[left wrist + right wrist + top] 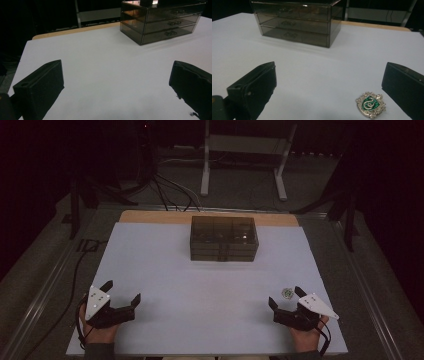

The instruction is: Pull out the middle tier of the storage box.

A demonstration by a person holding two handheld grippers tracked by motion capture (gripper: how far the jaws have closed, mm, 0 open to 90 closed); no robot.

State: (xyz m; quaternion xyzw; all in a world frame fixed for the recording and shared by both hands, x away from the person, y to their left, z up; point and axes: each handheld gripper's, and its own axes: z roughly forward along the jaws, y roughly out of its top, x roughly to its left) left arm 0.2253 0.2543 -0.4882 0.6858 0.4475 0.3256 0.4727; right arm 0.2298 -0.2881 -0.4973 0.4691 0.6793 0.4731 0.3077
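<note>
Jaws of the right hand-held gripper [287, 298] stand wide apart with nothing held, resting low at the near right part of the worktop [210, 285]. Badge [287, 293] lies flat on the worktop between those jaws, closer to the outer one and not touching either; in the right gripper view the badge [371, 104] shows as a silver-edged crest with a green centre and a pale snake shape. Left hand-held gripper [122, 293] sits well to the left of the badge, at the near left of the worktop, jaws likewise wide and empty; the left gripper view shows bare white surface between them. A hand grips each tool from the near edge. Drawer box [224, 238], dark and see-through with three drawers stacked, stands far beyond the badge and toward the left of it, at the middle of the worktop's far side. Drawers look closed. Beyond the box, a strip of bare wood edge [150, 216] shows past the white sheet.
</note>
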